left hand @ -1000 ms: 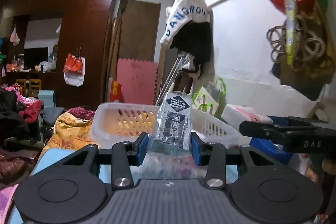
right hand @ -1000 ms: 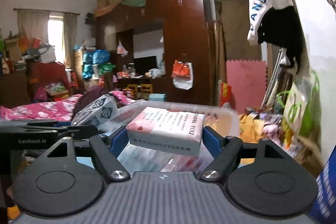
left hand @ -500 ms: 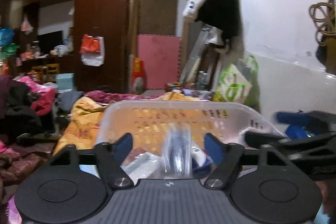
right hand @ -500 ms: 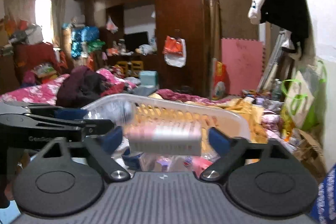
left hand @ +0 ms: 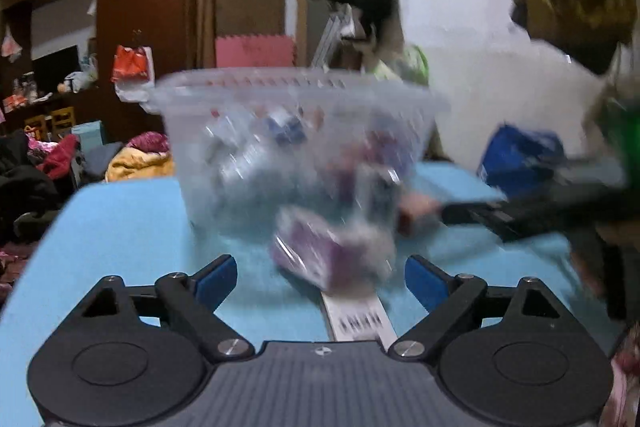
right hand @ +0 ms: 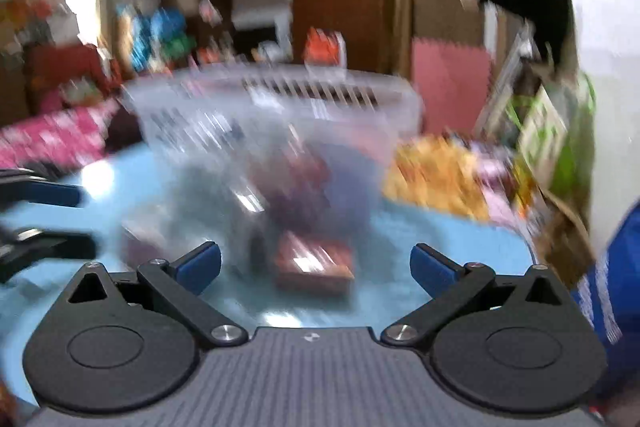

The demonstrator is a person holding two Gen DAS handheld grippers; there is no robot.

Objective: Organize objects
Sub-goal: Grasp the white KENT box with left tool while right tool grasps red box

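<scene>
A clear plastic basket [left hand: 192, 95] stands on the light blue table [left hand: 120, 219] and holds several packets and boxes; it also shows in the right wrist view [right hand: 168, 99]. My left gripper [left hand: 320, 283] is open and empty, low in front of the basket, with a purple packet [left hand: 320, 255] on the table just ahead of it. My right gripper [right hand: 316, 267] is open and empty, with a red-brown box [right hand: 316, 263] on the table between its fingers' line. Both views are motion-blurred. The right gripper shows in the left view [left hand: 520, 215].
A blue bag [left hand: 520, 155] sits at the table's right side. A white wall with hanging bags is close on the right. A cluttered bed and a dark wardrobe [left hand: 140, 7] lie beyond the table. The left gripper's fingers [right hand: 48, 195] show at the left edge.
Both grippers opened and let go: the clear packet and the pink-white box dropped into the basket. Both grippers then dropped lower and pulled back in front of the basket.
</scene>
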